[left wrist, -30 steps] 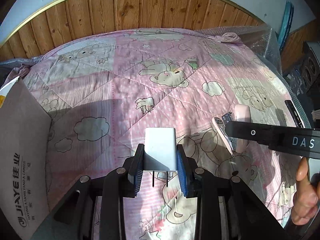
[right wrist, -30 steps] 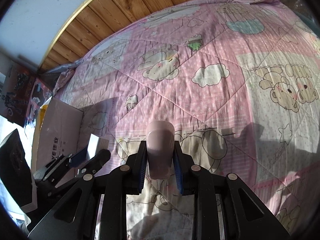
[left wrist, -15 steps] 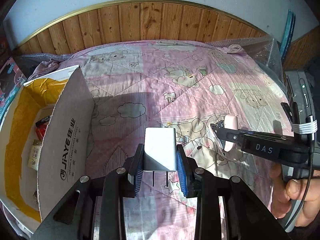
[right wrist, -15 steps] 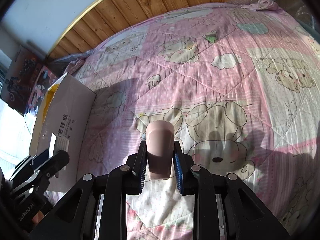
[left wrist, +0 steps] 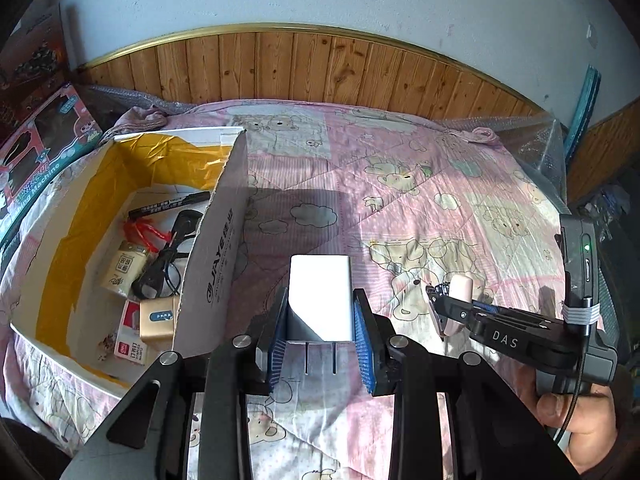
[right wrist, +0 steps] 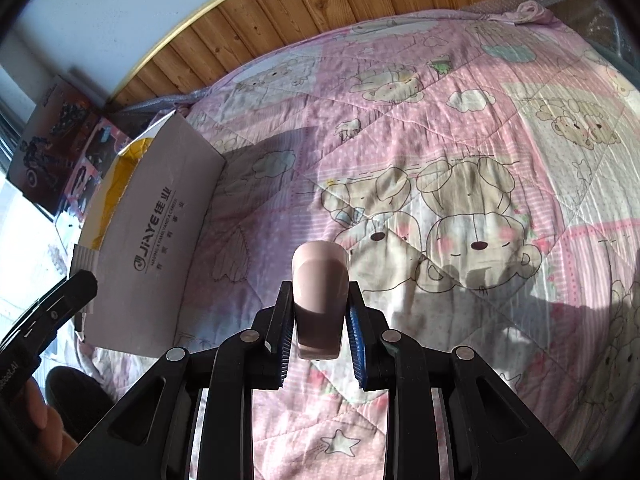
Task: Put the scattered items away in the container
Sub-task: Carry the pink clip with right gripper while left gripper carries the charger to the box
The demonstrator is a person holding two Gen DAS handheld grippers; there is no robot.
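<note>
clamping a white charger (left wrist: 320, 296) in my left gripper (left wrist: 320, 344) beside the cardboard box (left wrist: 212, 264), my right gripper (right wrist: 319, 332) pinching a pink case (right wrist: 319, 300).

box (left wrist: 208, 264) contents partly behind flap

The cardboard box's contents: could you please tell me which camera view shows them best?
The left wrist view: it looks into the open cardboard box, showing pens and packets inside. The right wrist view shows only its outer flap.
</note>
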